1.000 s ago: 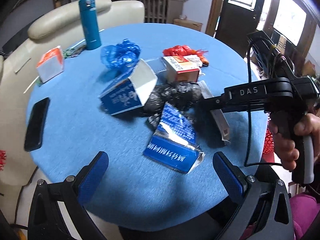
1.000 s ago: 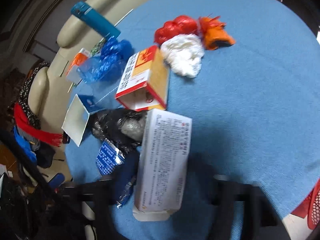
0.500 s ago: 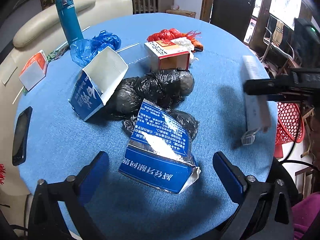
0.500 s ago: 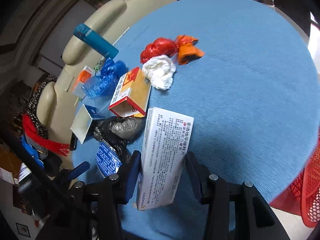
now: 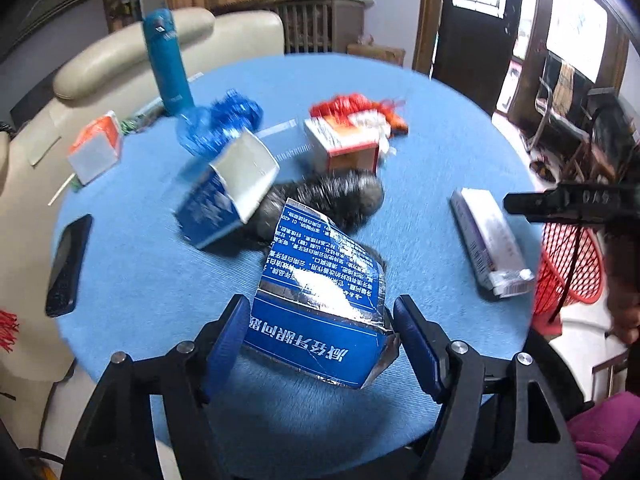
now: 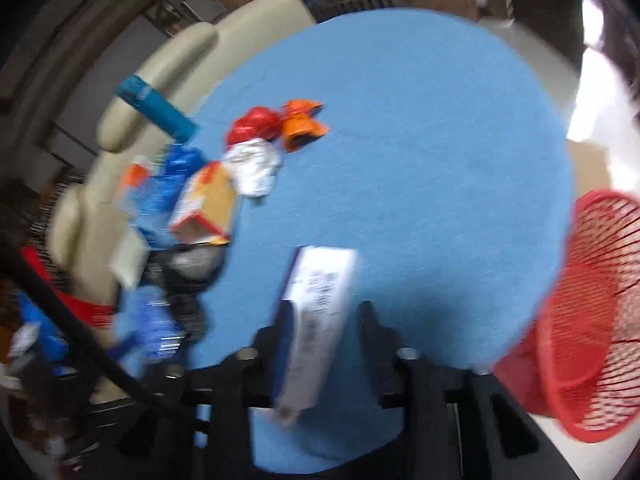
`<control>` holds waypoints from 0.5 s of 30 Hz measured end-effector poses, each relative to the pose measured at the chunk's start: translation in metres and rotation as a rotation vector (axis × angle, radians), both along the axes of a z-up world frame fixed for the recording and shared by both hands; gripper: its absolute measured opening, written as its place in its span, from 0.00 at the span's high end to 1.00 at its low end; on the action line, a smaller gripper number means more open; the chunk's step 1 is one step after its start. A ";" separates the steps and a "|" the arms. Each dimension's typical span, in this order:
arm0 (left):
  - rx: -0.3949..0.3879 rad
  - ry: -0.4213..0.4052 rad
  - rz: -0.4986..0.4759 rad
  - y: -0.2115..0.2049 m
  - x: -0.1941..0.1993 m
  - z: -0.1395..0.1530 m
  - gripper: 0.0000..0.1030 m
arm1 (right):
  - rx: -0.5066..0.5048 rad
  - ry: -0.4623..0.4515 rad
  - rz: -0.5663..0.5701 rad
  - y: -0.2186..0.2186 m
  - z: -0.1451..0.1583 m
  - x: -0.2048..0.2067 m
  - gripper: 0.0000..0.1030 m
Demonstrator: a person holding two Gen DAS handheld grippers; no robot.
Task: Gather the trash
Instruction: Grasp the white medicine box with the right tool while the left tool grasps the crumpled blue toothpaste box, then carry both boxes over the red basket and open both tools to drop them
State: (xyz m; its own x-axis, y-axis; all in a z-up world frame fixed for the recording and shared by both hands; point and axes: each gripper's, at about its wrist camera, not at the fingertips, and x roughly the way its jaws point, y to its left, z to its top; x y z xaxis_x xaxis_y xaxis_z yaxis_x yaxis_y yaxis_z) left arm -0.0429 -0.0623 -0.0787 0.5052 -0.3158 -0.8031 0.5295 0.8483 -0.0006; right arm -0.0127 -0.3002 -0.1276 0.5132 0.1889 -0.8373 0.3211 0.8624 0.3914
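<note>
Left wrist view: a flattened blue carton [image 5: 320,308], printed in Chinese, is straddled lengthwise by the closing left tool [image 5: 320,340]; the white box [image 6: 316,320] lies between the opening right tool [image 6: 322,334].

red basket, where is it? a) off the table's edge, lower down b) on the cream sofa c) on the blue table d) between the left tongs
a: the red basket sits past the rim of the blue table, below its top.

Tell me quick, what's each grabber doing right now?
Left gripper: closing around the blue foil packet, not yet squeezing it.
Right gripper: opening, with the white box between its fingers; whether it still grips cannot be told.
</note>
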 end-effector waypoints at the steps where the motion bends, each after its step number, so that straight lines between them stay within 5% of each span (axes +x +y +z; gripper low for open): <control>1: -0.007 -0.020 0.011 0.003 -0.003 0.007 0.27 | -0.043 0.004 -0.006 0.003 0.003 0.000 0.22; 5: -0.010 -0.093 0.034 0.006 -0.010 0.027 0.27 | -0.071 -0.042 0.033 0.021 0.014 0.004 0.22; 8: -0.003 -0.131 0.058 0.010 -0.013 0.039 0.27 | -0.164 0.029 0.060 0.045 0.009 0.017 0.24; 10: 0.005 -0.146 0.068 0.012 -0.014 0.045 0.27 | -0.190 0.066 0.079 0.058 0.001 0.027 0.33; 11: 0.009 -0.155 0.070 0.011 -0.015 0.048 0.27 | -0.218 0.080 0.080 0.062 -0.002 0.029 0.45; 15: 0.006 -0.163 0.051 0.006 -0.019 0.057 0.27 | -0.318 0.094 0.100 0.076 -0.007 0.032 0.49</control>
State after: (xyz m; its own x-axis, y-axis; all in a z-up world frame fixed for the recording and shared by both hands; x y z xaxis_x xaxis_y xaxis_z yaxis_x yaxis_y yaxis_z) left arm -0.0621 -0.0567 -0.0213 0.6441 -0.2815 -0.7113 0.4780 0.8740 0.0869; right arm 0.0191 -0.2243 -0.1349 0.4233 -0.0434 -0.9049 0.2508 0.9654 0.0710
